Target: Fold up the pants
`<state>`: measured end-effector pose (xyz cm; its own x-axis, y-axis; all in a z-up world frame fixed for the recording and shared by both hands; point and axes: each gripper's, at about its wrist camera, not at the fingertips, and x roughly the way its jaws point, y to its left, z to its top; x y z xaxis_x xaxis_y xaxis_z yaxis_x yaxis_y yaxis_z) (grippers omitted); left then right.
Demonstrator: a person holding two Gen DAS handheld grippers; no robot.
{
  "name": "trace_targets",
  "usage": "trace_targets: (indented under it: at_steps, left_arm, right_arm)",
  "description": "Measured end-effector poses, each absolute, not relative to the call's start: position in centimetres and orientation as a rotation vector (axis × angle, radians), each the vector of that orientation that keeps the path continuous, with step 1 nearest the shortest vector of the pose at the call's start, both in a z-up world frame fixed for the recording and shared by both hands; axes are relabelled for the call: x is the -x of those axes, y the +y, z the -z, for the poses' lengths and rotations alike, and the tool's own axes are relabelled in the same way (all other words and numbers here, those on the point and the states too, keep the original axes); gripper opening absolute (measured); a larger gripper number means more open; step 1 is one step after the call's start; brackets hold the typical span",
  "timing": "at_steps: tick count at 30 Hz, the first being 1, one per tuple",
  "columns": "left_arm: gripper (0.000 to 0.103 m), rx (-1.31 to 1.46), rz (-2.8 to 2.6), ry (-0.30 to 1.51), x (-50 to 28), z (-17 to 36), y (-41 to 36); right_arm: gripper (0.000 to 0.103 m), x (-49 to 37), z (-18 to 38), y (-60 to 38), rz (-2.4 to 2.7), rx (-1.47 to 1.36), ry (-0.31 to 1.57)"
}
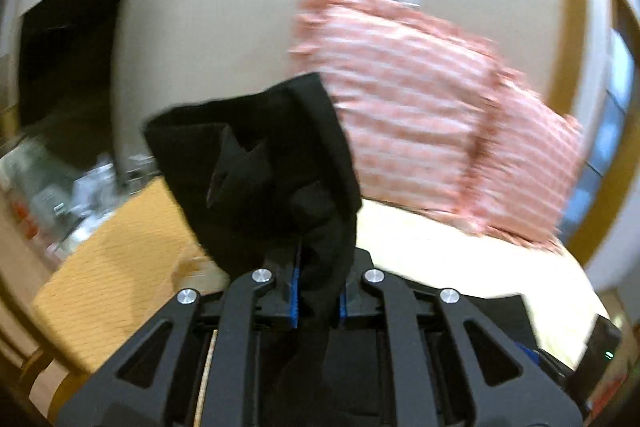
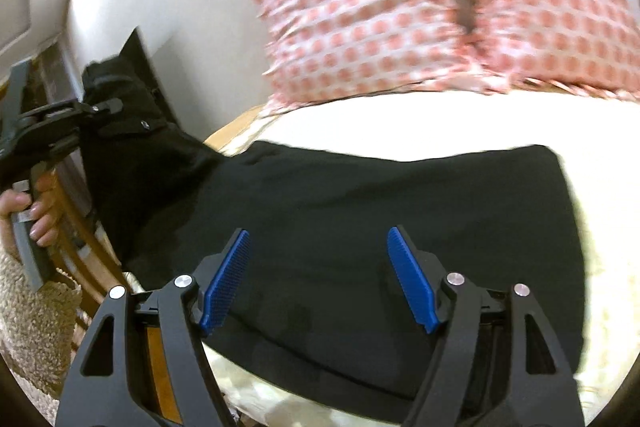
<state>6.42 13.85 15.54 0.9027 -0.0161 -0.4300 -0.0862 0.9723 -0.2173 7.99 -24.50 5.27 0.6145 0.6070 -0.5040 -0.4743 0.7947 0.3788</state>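
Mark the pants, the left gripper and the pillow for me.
pants (image 2: 360,211): right wrist view, flat middle.
left gripper (image 1: 318,301): left wrist view, between fingertips.
pillow (image 2: 360,19): right wrist view, patterned front.

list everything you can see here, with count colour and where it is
pants: 1, black, spread on the bed, one end lifted at left
pillows: 2, pink and white patterned, side by side at the head of the bed
bed cover: 1, cream, under the pants
rug: 1, beige, shaggy, floor at lower left
left gripper: 1, black with blue pads, shut on the pants
right gripper: 1, black with blue pads, open above the pants
hand: 1, holding the left gripper's handle
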Motion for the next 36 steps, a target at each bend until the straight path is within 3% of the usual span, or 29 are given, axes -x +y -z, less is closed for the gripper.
trace_targets:
  at_steps: [8,10,14,17,25,31,35,36]
  left_arm:
    - [0.006,0.114,0.310,0.461,-9.2,-16.5,-1.2]
    - [0.006,0.090,0.414,0.494,-9.4,-14.9,-5.0]
    - [0.006,-0.031,0.600,0.715,-9.0,-7.0,-13.1]
    - [0.006,-0.067,0.608,0.771,-8.3,-3.5,-14.2]
    - [0.005,-0.051,0.611,0.680,-6.6,-6.1,-13.1]
    - [0.005,-0.098,0.626,0.743,-5.6,-2.5,-14.2]
    - [0.008,-0.185,0.609,0.684,-4.5,-1.2,-14.9]
    - [0.013,-0.192,0.624,0.667,-4.0,-1.6,-14.7]
  right_arm:
    - [0.073,-7.7,-4.8,-32.8,-0.440,-0.340,0.636]
    - [0.073,-7.3,-4.5,-34.6,-0.390,-0.356,0.630]
    - [0.073,-6.9,-3.1,-38.3,-0.286,-0.402,0.650]
    - [0.073,-6.9,-2.3,-40.0,-0.240,-0.427,0.664]
    - [0.073,-7.1,-2.1,-40.8,-0.226,-0.444,0.651]
    - [0.073,-7.0,-2.4,-40.9,-0.206,-0.424,0.648]
    - [0.073,-6.5,-3.9,-41.7,-0.182,-0.412,0.606]
    - [0.073,-6.4,-4.4,-41.8,-0.184,-0.407,0.591]
